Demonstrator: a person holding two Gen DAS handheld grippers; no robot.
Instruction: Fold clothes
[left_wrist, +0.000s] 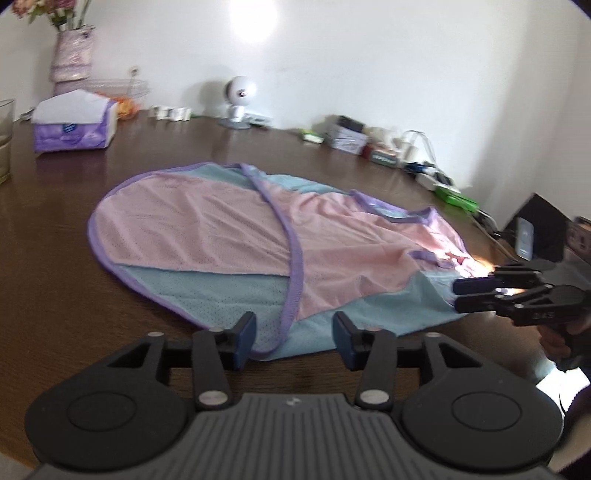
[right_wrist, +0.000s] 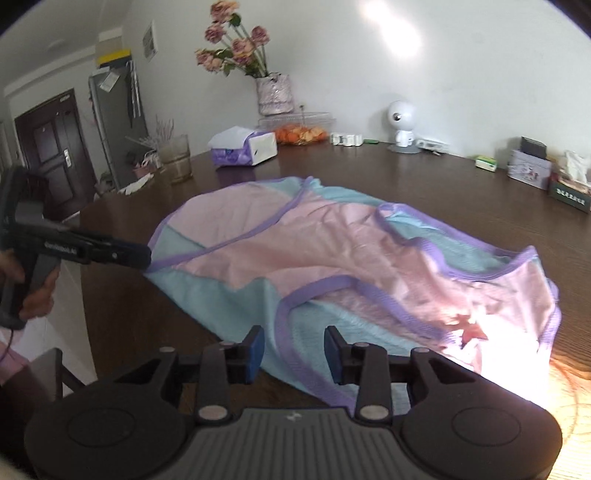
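The garment (left_wrist: 229, 236) — a sleeveless top in pink and pale blue mesh, edged with purple binding — lies spread on the dark wooden tabletop (left_wrist: 74, 258), one layer already laid over another so that a purple-bound edge runs across its middle. It looks thin, light and limp: it will drape and wrinkle instead of holding a shape, and the perforated weave may slide a little on the smooth wood. The purple binding (right_wrist: 314, 286) is the thickest and firmest part, so by my judgement the best hold is on that trim at a corner or hem, pinching both layers together; the open mesh would likely stretch or slip free.

The left gripper (left_wrist: 293, 341) sits at the near blue hem, its jaws moderately wide with cloth lying between the pads but not pinched. The right gripper (right_wrist: 293, 354) stands at the other end of the near edge by an armhole, its jaws parted more narrowly, also over cloth and not clamped on it. In the left wrist view it shows side-on at the garment's right corner (left_wrist: 476, 293).

Further out along the wall stand a tissue pack (left_wrist: 74, 127), a vase of flowers (right_wrist: 273, 96), a small white round camera (left_wrist: 238, 101), a glass (right_wrist: 177, 158) and some small boxes (right_wrist: 528, 168). Sun glare washes out the corner nearest the right gripper.
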